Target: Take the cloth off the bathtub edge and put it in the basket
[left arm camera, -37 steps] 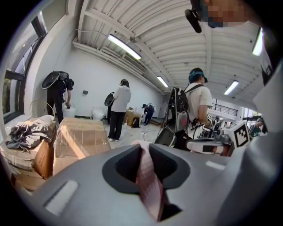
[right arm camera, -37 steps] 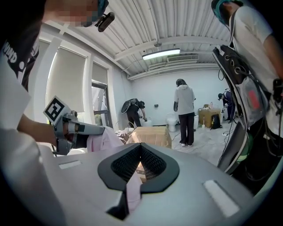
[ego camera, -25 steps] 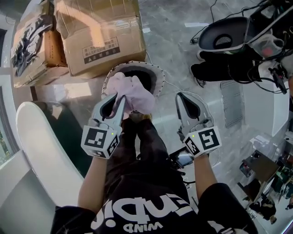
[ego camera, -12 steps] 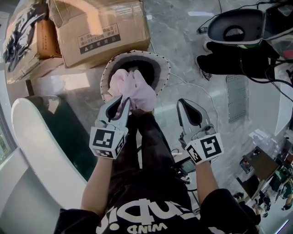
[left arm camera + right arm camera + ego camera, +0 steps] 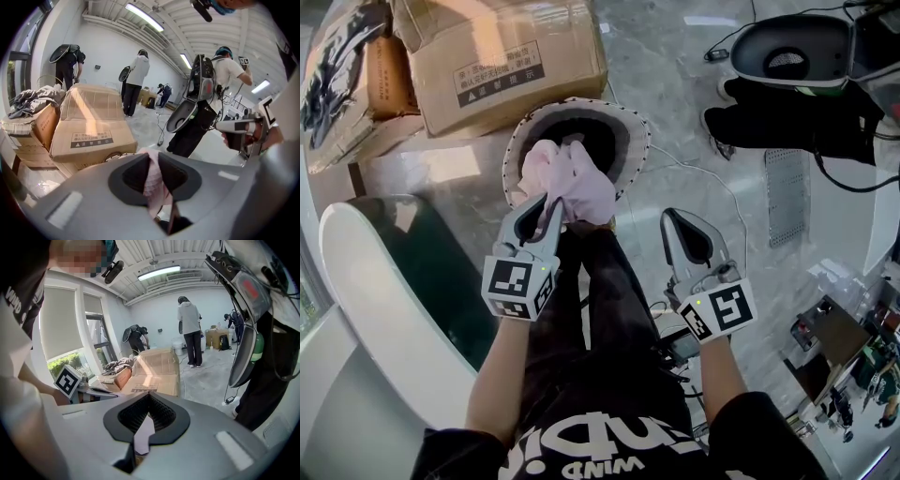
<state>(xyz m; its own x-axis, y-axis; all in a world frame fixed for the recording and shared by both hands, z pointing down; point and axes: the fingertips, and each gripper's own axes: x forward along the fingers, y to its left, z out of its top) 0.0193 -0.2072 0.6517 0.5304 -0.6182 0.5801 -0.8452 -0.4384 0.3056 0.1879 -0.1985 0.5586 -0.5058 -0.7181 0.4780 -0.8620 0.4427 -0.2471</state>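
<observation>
Left gripper (image 5: pixel 547 201) jaws pinching pink cloth (image 5: pixel 574 183), cloth hanging over basket (image 5: pixel 630 139) at 12 o'clock. Right gripper (image 5: pixel 669 216) jaws pressing together, gripping nothing. Cardboard box (image 5: pixel 502 56) sitting at 11 o'clock, bathtub edge (image 5: pixel 384 291) at 8 o'clock, on marble floor (image 5: pixel 675 84).

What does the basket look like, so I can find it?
Find the big brown cardboard box on the grey floor. Next to it sits the round, pale-rimmed basket, dark inside. Only it has the crumpled pink cloth over it.
</observation>
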